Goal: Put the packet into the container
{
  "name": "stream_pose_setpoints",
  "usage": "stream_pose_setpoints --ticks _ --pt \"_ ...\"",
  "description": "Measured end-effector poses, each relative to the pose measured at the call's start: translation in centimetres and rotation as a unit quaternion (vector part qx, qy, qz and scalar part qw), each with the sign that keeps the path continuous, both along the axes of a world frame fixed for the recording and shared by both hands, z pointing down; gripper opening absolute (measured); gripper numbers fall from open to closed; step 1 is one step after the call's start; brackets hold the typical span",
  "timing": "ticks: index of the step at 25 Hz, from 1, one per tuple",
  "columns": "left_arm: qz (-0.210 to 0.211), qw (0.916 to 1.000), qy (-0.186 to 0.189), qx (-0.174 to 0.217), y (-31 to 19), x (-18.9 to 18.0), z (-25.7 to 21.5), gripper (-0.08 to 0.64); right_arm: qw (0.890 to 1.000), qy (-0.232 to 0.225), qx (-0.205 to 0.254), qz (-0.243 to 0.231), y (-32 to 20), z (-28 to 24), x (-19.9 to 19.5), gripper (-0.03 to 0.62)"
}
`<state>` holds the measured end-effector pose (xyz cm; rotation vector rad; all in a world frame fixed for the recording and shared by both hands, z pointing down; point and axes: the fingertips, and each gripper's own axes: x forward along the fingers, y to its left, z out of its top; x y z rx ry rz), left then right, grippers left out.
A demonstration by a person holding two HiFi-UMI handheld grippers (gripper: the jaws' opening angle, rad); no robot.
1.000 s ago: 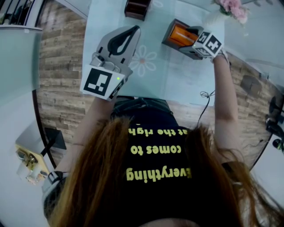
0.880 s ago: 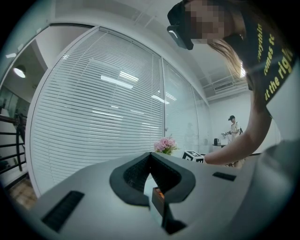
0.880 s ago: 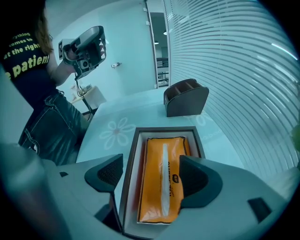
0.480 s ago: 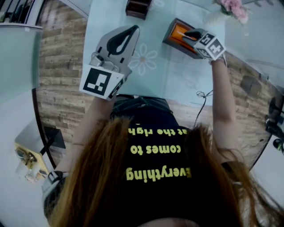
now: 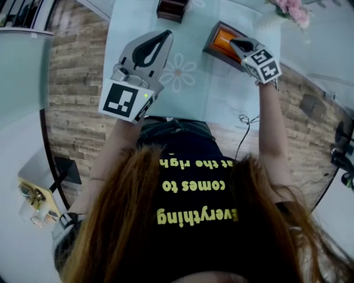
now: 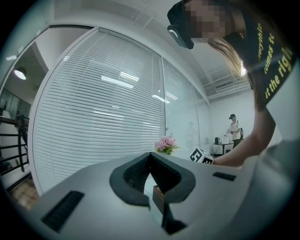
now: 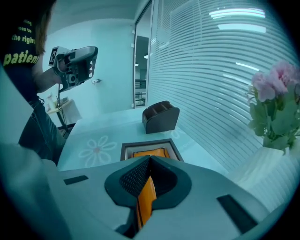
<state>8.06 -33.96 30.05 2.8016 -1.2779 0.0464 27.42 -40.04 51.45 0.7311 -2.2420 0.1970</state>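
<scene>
While the person leans over the pale table [image 5: 221, 94], the head view shows the left gripper [image 5: 161, 37] raised over the table's 10 o'clock side, above open surface beside a printed flower [image 5: 178, 74]. The right gripper [image 5: 233, 42] reaches to 1 o'clock, its tip over the near rim of a dark tray [image 5: 211, 50] with orange inside. The dark container [image 5: 170, 9] stands at 12 o'clock near the far edge, well apart from the tray, with bare tabletop between them. Pink flowers [image 5: 290, 11] sit at the 2 o'clock corner.

In the left gripper view the left gripper [image 6: 151, 157] has its jaws together and nothing in them — only the container [image 6: 158, 194] shows far behind the gap, low at 6 o'clock.

In the right gripper view the right gripper [image 7: 150, 161] has its jaws pinched onto an orange packet [image 7: 146, 199], which stands on edge between the pads. Just beyond at 12 o'clock lies the tray [image 7: 125, 150], more orange packets [image 7: 149, 153] inside its rim. Farther at 12 o'clock the container [image 7: 161, 117] stands upright, its top open, with clear table around it and the flowers [image 7: 276, 91] at 3 o'clock.
</scene>
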Motion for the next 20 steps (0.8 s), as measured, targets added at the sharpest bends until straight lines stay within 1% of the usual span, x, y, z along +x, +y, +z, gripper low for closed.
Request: stream_pose_setpoints --ticks 4,7,9,12,14,17,18,20 --pt "0.005 1.0 0.006 0.006 -0.3 0.2 -0.1 0.002 0.996 -0.042 0.055 0.049 -0.3 -1.9 -0.1 0.021" --pt "0.006 1.0 0.003 0.007 -0.5 0.1 -0.1 0.002 0.987 -0.096 0.088 0.092 -0.2 -4.1 -0.1 0.021" --pt "0.006 0.9999 0.005 0.014 -0.5 0.0 -0.4 0.002 0.979 -0.133 0.106 0.114 0.2 -5.7 -0.2 0.021" --pt "0.009 0.9998 0.006 0.018 -0.6 0.1 -0.8 0.002 0.965 -0.173 0.137 0.141 0.9 -8.0 0.0 0.021" --pt "0.011 0.9997 0.008 0.02 -0.8 0.3 -0.9 0.002 0.953 -0.205 0.155 0.162 1.2 -9.5 0.2 0.021" --pt "0.016 0.9996 0.005 0.021 -0.9 0.6 -0.8 0.002 0.931 -0.256 0.172 0.194 2.0 -11.9 0.5 0.021" --pt "0.017 0.9996 0.005 0.021 -0.9 0.7 -0.8 0.002 0.925 -0.267 0.177 0.203 2.3 -12.6 0.6 0.021" --pt "0.019 0.9996 0.01 0.02 -1.0 0.9 -0.9 0.002 0.918 -0.276 0.188 0.216 3.0 -13.6 0.7 0.021"
